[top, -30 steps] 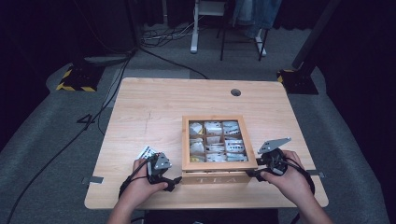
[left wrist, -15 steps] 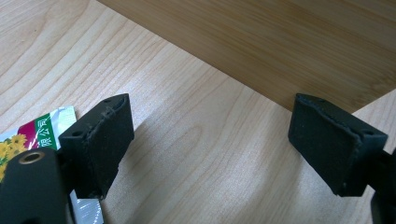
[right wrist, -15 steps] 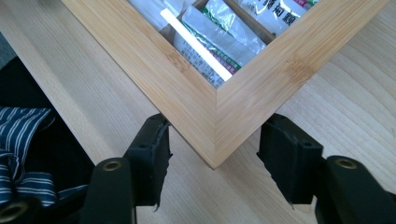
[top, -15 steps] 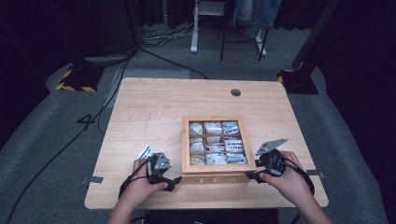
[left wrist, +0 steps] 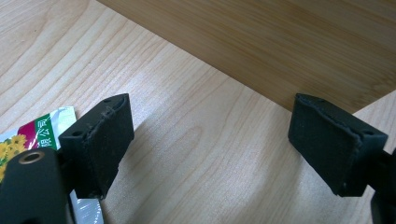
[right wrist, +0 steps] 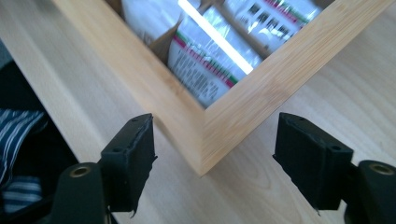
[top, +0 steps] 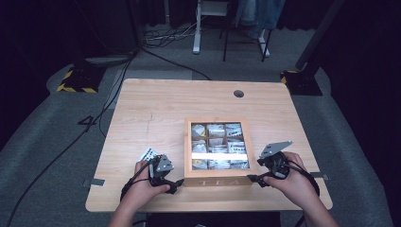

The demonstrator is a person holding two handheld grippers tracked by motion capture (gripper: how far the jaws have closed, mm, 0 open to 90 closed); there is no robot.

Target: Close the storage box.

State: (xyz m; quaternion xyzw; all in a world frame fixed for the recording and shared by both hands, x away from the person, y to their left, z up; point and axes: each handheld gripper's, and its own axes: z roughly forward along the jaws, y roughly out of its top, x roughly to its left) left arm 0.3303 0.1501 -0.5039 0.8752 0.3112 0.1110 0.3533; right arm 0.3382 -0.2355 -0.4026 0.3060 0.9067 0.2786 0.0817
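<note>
A wooden tea box (top: 218,177) with a clear lid stands near the table's front edge; sachets fill its compartments. My left gripper (top: 178,184) stands open at the box's front left corner, its jaws wide apart over bare wood in the left gripper view (left wrist: 210,149), with the box's side wall (left wrist: 289,42) just beyond them. A loose tea sachet (top: 148,155) with a flower print lies under that gripper's left jaw (left wrist: 42,128). My right gripper (top: 253,178) is open at the box's front right corner (right wrist: 201,140), one jaw on each side of the corner, apart from the wood.
The light wood table (top: 189,104) has a round cable hole (top: 239,93) at the back right. Cables, a yellow-black striped stand base (top: 75,81) and chair legs lie on the grey floor beyond it. The front table edge is close behind both hands.
</note>
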